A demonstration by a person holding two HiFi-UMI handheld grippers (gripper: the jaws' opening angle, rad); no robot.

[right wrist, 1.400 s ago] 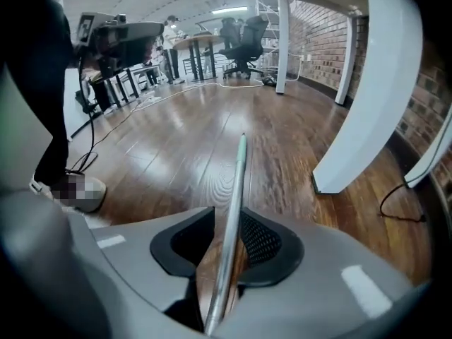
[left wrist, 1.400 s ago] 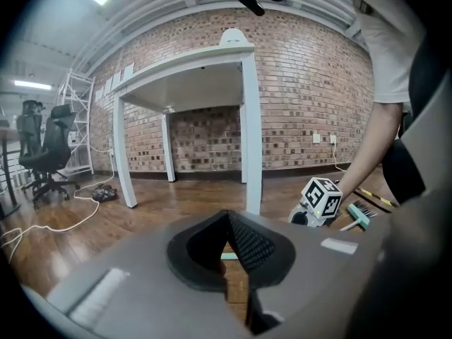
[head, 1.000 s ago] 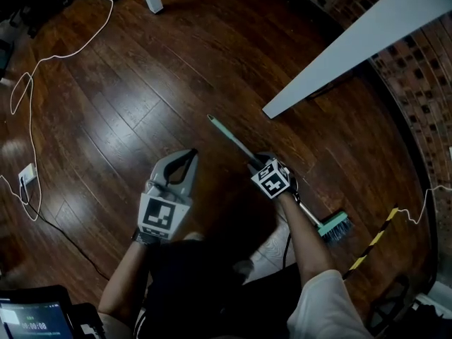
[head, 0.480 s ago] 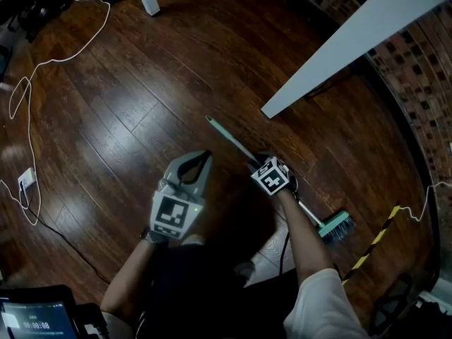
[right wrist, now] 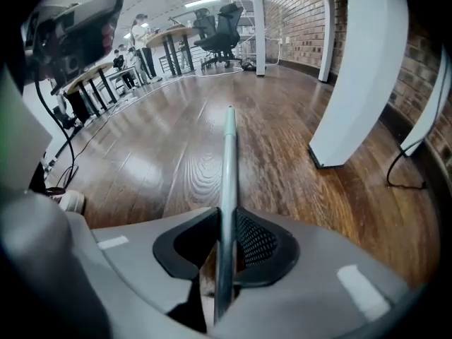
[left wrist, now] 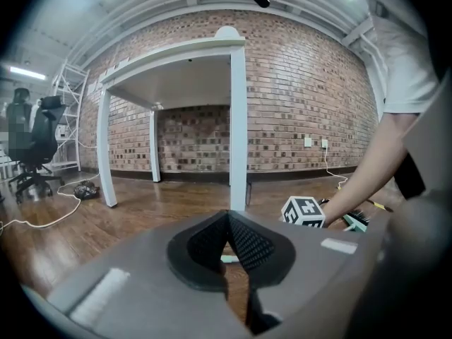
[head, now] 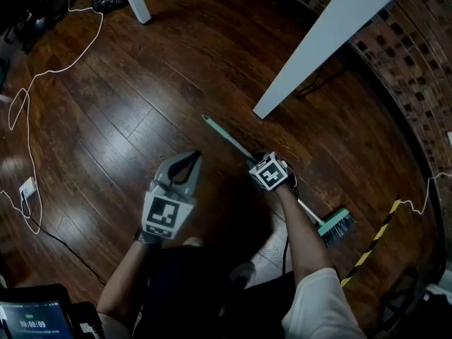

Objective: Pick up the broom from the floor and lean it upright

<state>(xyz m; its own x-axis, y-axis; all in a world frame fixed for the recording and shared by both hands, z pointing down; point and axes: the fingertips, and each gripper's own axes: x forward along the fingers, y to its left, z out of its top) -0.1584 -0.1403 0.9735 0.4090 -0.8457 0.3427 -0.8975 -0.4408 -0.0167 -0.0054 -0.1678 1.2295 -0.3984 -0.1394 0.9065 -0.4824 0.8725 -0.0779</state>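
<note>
dark wooden floor (head: 127, 97) fills the frame. low and left of centre, the left hand-held gripper (head: 185, 161) hovers, clenched on nothing. just right of it the right hand-held gripper (right wrist: 227, 224) has just been closing, and its pads now grasp the broom (head: 227, 137) by the handle. the broom stretches diagonally over the boards, its teal brush head (head: 335, 224) at lower right. beyond, at upper right, stand a white desk leg (head: 318, 41) and a brick wall (head: 417, 55).

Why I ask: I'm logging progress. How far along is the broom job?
Done: the right gripper has just been closing its jaws, which now press on the broom handle. In hand: that grip; the left gripper is shut and empty. Left: the broom lies low along the floor, so lifting it and leaning it upright remain.
</note>
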